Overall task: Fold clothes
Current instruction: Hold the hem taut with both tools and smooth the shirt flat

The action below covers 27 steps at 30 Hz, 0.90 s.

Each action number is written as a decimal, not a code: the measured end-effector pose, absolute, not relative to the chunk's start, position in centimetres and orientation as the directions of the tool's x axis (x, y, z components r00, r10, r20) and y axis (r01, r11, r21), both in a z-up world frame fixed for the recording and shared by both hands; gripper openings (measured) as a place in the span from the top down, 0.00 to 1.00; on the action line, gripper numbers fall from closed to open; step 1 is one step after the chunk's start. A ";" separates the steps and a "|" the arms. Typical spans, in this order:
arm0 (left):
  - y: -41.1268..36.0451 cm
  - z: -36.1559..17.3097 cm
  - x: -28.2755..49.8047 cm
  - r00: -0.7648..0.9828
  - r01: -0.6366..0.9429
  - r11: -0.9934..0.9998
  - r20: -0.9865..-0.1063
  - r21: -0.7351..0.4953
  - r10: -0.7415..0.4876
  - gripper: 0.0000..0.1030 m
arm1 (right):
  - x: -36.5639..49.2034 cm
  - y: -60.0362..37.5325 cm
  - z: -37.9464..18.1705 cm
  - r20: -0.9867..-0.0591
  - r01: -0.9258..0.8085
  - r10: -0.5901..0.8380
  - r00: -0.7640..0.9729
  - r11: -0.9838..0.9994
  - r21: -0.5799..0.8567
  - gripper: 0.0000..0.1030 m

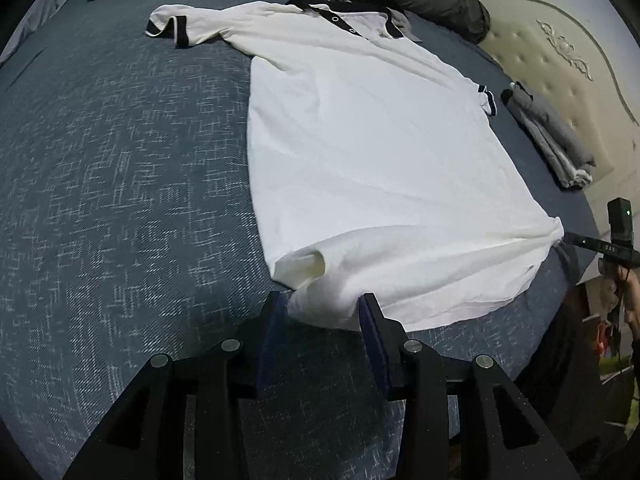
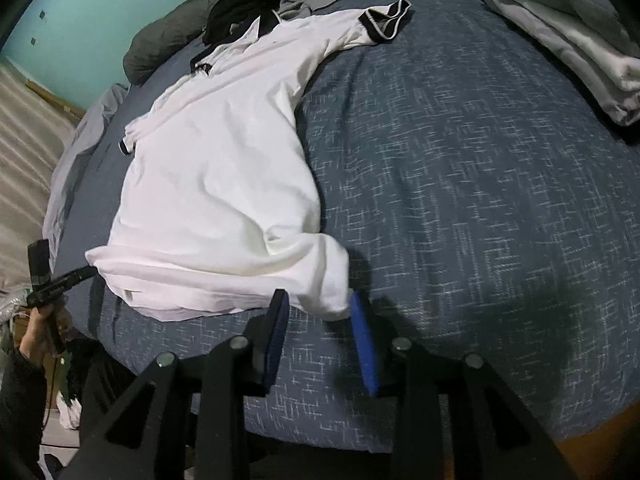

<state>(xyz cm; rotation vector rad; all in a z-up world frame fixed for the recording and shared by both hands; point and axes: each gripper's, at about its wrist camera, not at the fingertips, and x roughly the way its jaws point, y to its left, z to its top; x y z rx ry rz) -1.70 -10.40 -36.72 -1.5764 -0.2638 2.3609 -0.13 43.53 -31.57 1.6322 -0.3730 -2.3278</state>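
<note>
Blue bedspread (image 1: 120, 184) carries a white shirt (image 1: 360, 152) spread flat, folded clothes (image 1: 548, 136) near the headboard. Left gripper (image 1: 324, 308) stands parted around the hem corner, not pinching. From the right wrist, right gripper (image 2: 318, 304) likewise brackets the other hem corner, released.

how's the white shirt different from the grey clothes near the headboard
The white shirt lies spread open across the bed, sleeves out; the grey clothes are already folded into a compact stack. The white shirt has a dark collar and dark cuffs; the grey clothes look plain. The white shirt covers far more of the bed than the grey clothes. Both rest on the same blue bed.
</note>
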 end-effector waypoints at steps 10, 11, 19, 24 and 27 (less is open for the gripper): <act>-10.3 -34.5 -0.5 -0.377 -0.195 -0.942 -0.866 -0.272 0.328 0.98 | -0.4 42.6 -31.5 -0.882 0.124 -0.335 -0.331 -0.942 0.311 0.97; -10.4 -34.2 -0.3 -0.377 -0.198 -0.941 -0.865 -0.274 0.331 0.98 | -0.2 42.8 -31.3 -0.879 0.127 -0.338 -0.337 -0.941 0.313 0.97; -11.9 -30.4 2.3 -0.397 -0.211 -0.929 -0.842 -0.303 0.365 0.98 | 1.1 44.1 -28.1 -0.864 0.172 -0.369 -0.341 -0.929 0.329 0.98; -12.3 -30.1 3.8 -0.366 -0.200 -0.926 -0.853 -0.320 0.373 0.98 | 2.3 44.2 -26.8 -0.876 0.192 -0.371 -0.310 -0.926 0.324 0.98; -12.5 -31.1 4.4 -0.346 -0.179 -0.926 -0.860 -0.333 0.376 0.98 | 3.0 43.8 -27.5 -0.896 0.203 -0.352 -0.271 -0.931 0.304 0.98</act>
